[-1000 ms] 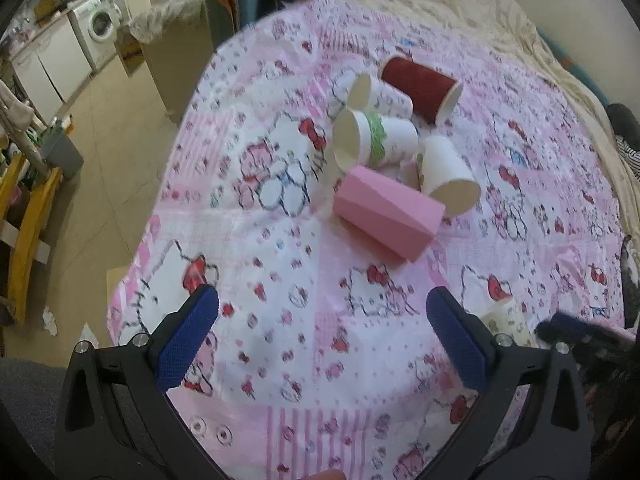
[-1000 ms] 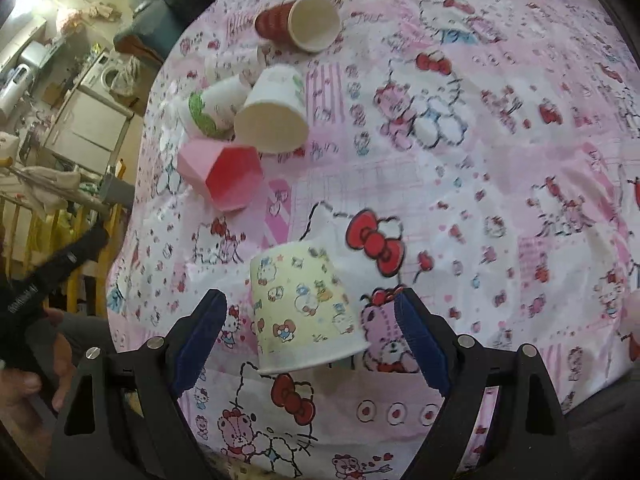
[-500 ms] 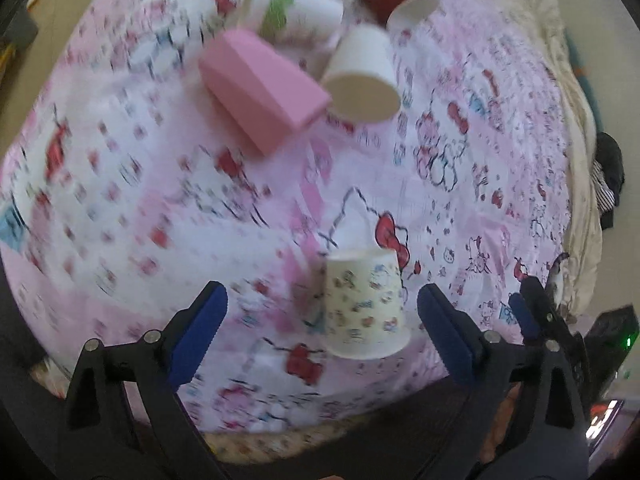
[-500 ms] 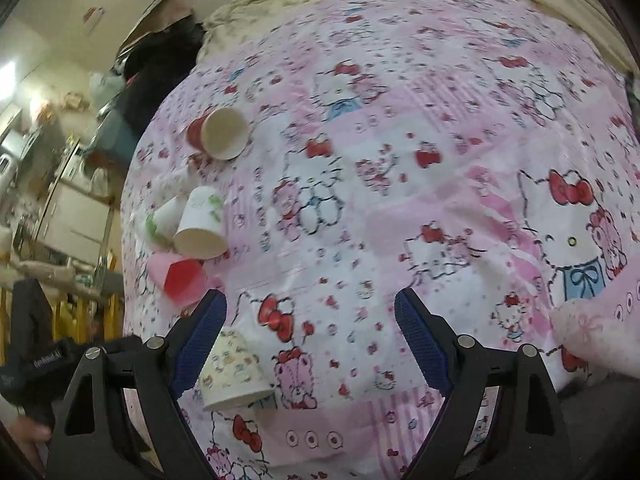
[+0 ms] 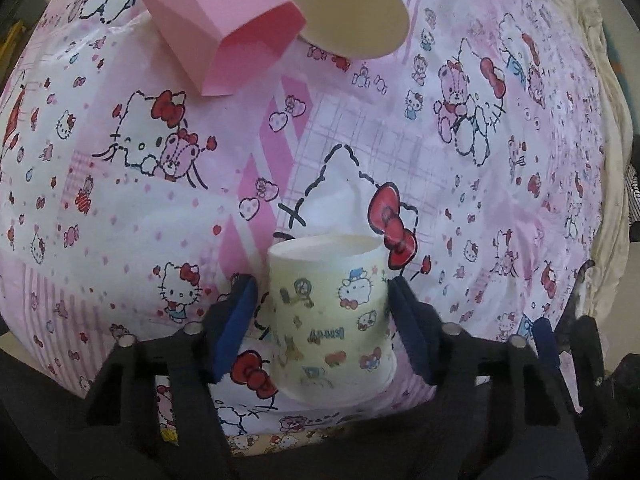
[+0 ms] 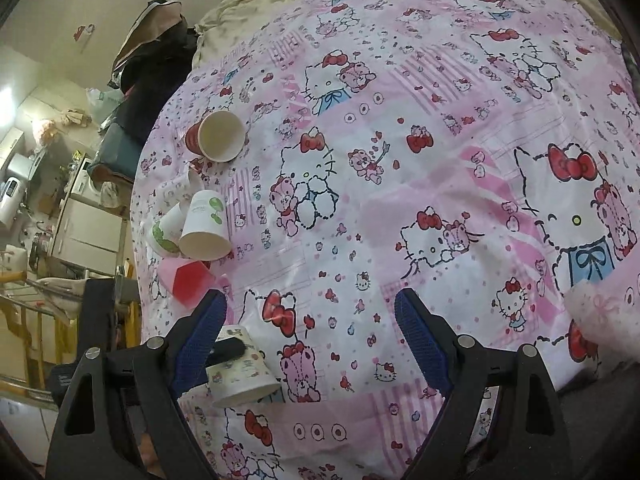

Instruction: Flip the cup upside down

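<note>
The patterned paper cup is seen between the blue fingers of the left gripper, standing with its narrow base up and its wide rim down on the cartoon-print cloth that covers the table. The right-hand finger appears to touch the cup wall, while a narrow gap is still visible at the left-hand finger, so a firm pinch cannot be confirmed; the fingers are best described as drawn in close around the cup. In the right wrist view the same cup is seen low and to the left of the right gripper, whose fingers are spread wide with nothing between them.

Beyond the left fingers, a pink faceted cup and a white cup lie on their sides, well apart from the cup being worked.

Several risks are judged from here. The thin paper wall may be crushed or ovalled if too much squeeze is applied, and the cup may then spring out. If the grip is only one-sided, the cup may be pushed sideways or tipped rather than lifted. The loose, glossy cloth may be dragged or wrinkled under the rim, so the cup may topple when released.
</note>
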The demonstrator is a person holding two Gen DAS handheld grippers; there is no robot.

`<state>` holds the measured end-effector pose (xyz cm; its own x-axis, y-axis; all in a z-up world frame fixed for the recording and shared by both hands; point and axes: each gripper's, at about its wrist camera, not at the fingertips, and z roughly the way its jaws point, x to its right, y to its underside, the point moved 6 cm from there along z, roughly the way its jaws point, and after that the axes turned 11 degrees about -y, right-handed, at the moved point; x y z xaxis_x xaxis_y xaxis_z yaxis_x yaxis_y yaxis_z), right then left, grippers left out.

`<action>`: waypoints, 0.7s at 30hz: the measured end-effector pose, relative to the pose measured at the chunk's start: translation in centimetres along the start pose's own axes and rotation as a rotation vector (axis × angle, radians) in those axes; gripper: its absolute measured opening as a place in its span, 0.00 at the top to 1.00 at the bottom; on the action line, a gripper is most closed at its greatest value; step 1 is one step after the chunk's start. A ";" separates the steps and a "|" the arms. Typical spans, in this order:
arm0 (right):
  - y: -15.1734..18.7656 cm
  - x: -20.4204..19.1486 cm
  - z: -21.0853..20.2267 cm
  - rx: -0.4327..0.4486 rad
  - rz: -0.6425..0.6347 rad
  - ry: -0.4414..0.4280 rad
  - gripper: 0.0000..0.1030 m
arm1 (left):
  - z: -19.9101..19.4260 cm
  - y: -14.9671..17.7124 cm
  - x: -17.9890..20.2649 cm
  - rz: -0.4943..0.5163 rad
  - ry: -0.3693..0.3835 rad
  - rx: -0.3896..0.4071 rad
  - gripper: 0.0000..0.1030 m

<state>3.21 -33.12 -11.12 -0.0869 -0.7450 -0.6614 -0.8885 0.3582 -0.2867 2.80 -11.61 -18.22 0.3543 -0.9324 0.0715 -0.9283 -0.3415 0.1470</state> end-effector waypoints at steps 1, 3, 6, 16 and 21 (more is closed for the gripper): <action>0.0 0.0 0.1 -0.004 -0.001 0.000 0.14 | 0.0 0.0 0.1 0.008 -0.001 -0.002 0.47; 0.2 -0.2 0.2 -0.010 -0.008 -0.002 0.14 | -0.4 0.0 0.2 0.026 0.002 0.009 0.48; 0.2 -0.4 0.3 -0.010 -0.023 -0.003 0.14 | -1.5 -0.3 0.1 0.056 0.003 0.044 0.48; 0.5 -2.0 0.4 0.008 -0.098 -0.002 0.14 | -6.2 -3.0 -4.8 0.152 0.006 0.178 0.48; 2.0 -4.2 1.5 -0.023 -0.165 -0.040 0.14 | -8.8 -3.6 -6.7 0.197 0.048 0.285 0.48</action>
<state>2.48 -28.43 -9.90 0.0787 -0.7691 -0.6342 -0.8995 0.2195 -0.3778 4.72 -3.06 -10.56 0.1641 -0.9793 0.1182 -0.9711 -0.1814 -0.1548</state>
